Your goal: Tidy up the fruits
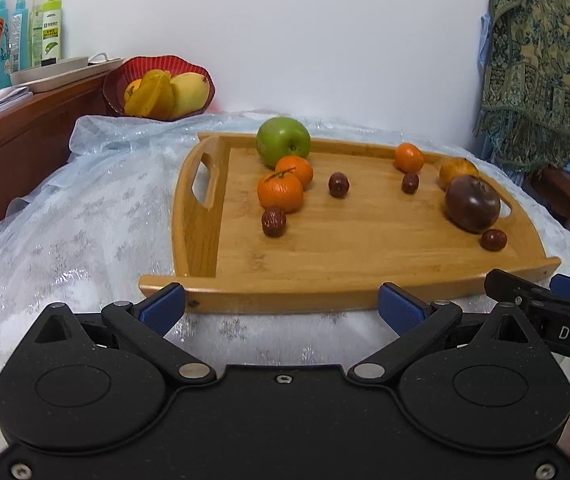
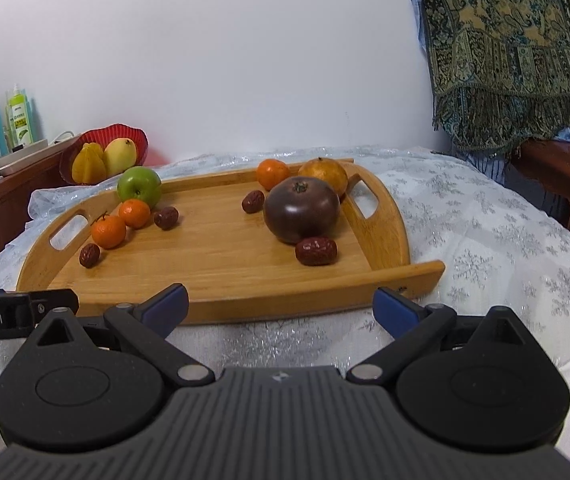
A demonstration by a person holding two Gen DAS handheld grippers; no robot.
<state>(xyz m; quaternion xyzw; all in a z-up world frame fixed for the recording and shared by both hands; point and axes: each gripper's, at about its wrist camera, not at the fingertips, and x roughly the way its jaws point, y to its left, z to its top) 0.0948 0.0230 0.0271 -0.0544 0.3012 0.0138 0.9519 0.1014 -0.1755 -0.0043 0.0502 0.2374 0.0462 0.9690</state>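
**Both grippers wait open at the near edge of the fruit tray**

The left gripper and the right gripper hover low over the pale cloth, side by side, just short of the wooden tray. Each has its blue pads spread wide and grasps nothing.

On the tray, the green apple sits at the far left with two mandarins touching in front of it. A dark purple fruit lies by the right handle, a red date just before it. Other dates are scattered across the board.

The left view alone shows the right gripper's body at its right edge; the right view catches the left one's side at its left. A red bowl of yellow fruit stands beyond the tray, a patterned shawl hangs on the right.
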